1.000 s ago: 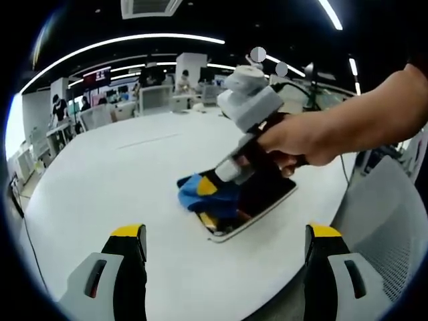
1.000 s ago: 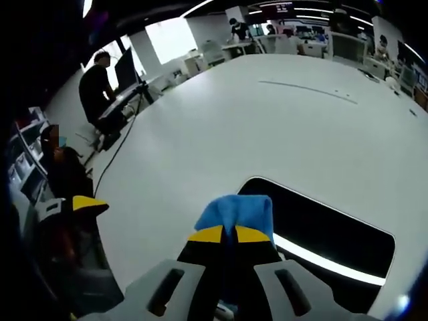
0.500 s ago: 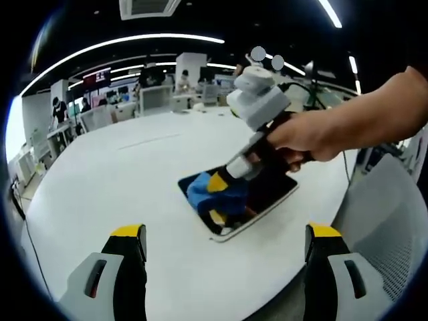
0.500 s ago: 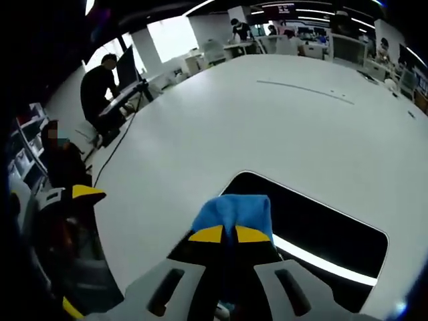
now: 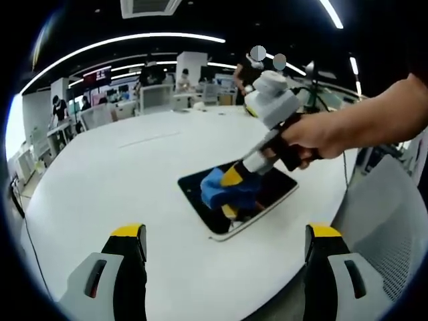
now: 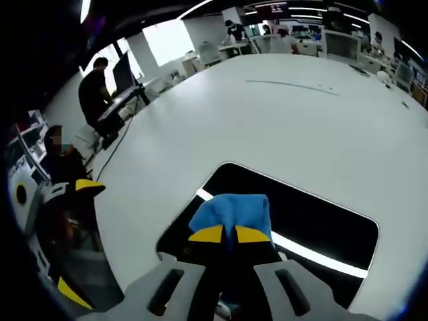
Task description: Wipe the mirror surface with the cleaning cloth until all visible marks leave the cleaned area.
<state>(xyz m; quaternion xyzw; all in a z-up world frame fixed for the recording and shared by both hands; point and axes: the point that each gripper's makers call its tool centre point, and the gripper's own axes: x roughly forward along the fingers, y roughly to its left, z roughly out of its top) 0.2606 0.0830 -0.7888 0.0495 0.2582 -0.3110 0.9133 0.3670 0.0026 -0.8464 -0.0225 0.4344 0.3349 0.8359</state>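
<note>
A dark rectangular mirror (image 5: 234,200) (image 6: 314,214) with a pale rim lies flat on the white round table (image 5: 120,174). My right gripper (image 6: 232,235) (image 5: 231,194) is shut on the blue cleaning cloth (image 6: 231,212) (image 5: 224,190) and presses it onto the mirror's middle part. A hand holds that gripper from the right in the left gripper view. My left gripper (image 5: 224,234) stands open near the table's front edge, apart from the mirror, with nothing between its yellow-tipped jaws.
The white table (image 6: 281,114) stretches wide beyond the mirror. A grey mesh chair (image 5: 388,221) stands at the right. A person (image 6: 97,83) sits at a desk off the table's left side. Desks and monitors fill the far background.
My right gripper has slid the cloth along the mirror from its near-left corner toward the middle. The left gripper has stayed still.
</note>
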